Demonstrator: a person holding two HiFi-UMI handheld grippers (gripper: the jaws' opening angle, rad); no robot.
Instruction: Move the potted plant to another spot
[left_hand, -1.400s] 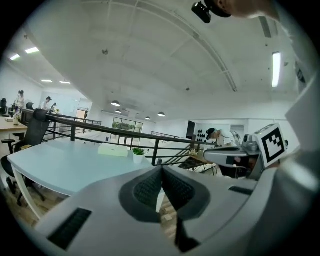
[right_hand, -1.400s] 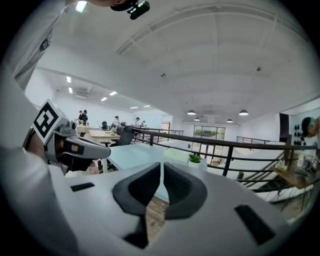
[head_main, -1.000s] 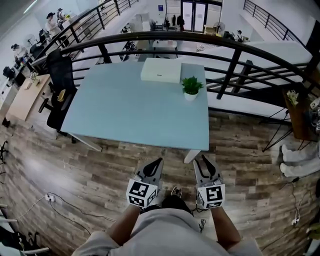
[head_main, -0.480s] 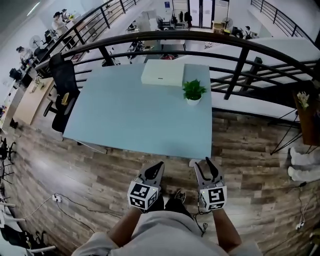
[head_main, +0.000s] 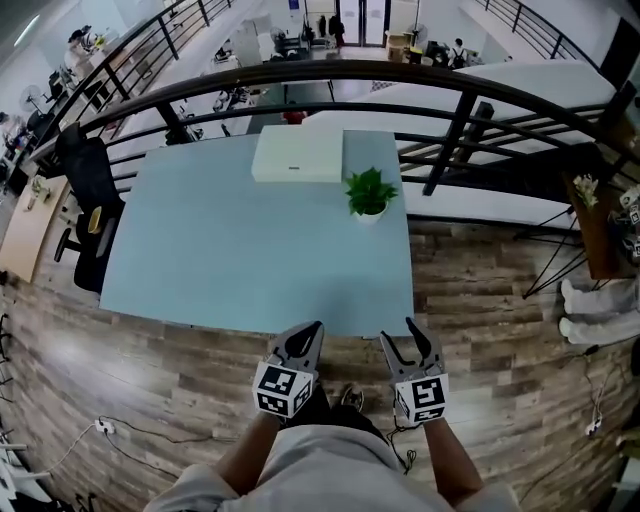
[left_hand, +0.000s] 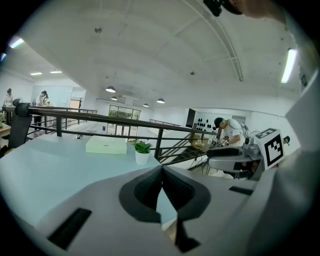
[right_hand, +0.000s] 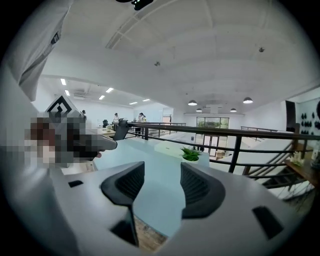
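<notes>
A small green potted plant in a white pot stands near the far right edge of the pale blue table; it also shows as the plant and the plant in the gripper views. My left gripper hangs at the table's near edge with its jaws closed together and nothing in them. My right gripper is beside it at the near right corner, its jaws opening with nothing between them. Both are far short of the plant.
A flat white box lies on the table just left of the plant. A dark metal railing curves behind the table. A black office chair stands at the table's left. Wooden floor lies under me.
I have walked up to the table, so both grippers now reach its near edge. The right gripper's jaws have spread apart. The plant has not moved.
</notes>
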